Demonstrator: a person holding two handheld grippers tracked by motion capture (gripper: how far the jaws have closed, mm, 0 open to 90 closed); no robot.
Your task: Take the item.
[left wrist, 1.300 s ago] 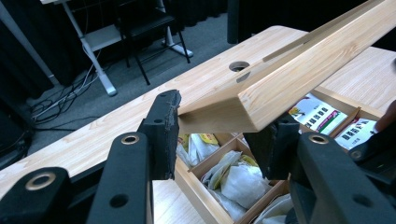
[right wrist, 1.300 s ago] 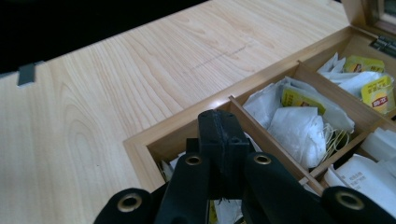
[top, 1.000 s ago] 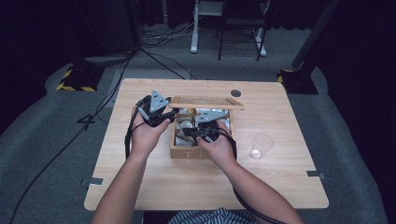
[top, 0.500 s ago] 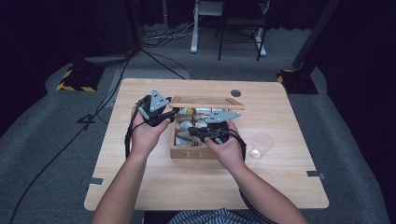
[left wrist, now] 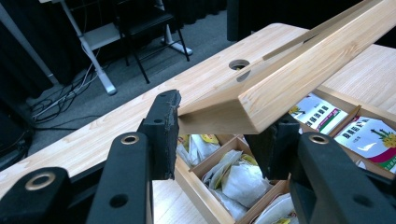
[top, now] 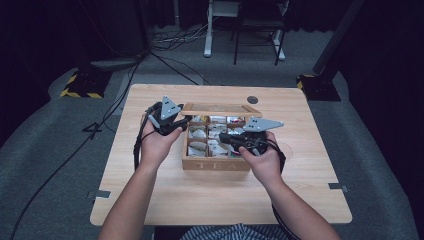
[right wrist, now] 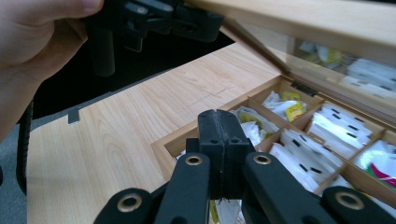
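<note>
Wooden tea box (top: 216,162) sits mid-tabletop, a bit nearer the far edge; front wall reads TEA; left gripper (top: 170,121) is clamped on the left corner of the hinged lid (top: 220,108), jaws pinching the wooden frame from both sides in the left gripper view (left wrist: 224,126), holding the lid propped open over the box; right gripper (top: 231,137) hangs above the box's right-hand compartments, jaws pressed flat together (right wrist: 224,144); a thin scrap seems to hang below them in the right gripper view, too small to tell whether a bag or its string is caught.

Step in hand, as I read it: picking a tea bag out while the lid is held up; to do it well, keep the left hand steady so the lid does not drop on the right gripper; lift the right gripper straight up clear of the dividers before moving sideways; if nothing is caught, reopen and come down on one bag's edge, not two.

Contents: box divided by thin wooden walls into a grid of compartments; left ones hold loose white paper-wrapped bags (left wrist: 233,179), some with yellow tags (right wrist: 294,109); far-right ones hold flat printed sachets, white with green and red (left wrist: 369,140); stacked white sachets with dark marks (right wrist: 336,123) in the middle; lid has a clear pane, contents reflected in it.
</note>
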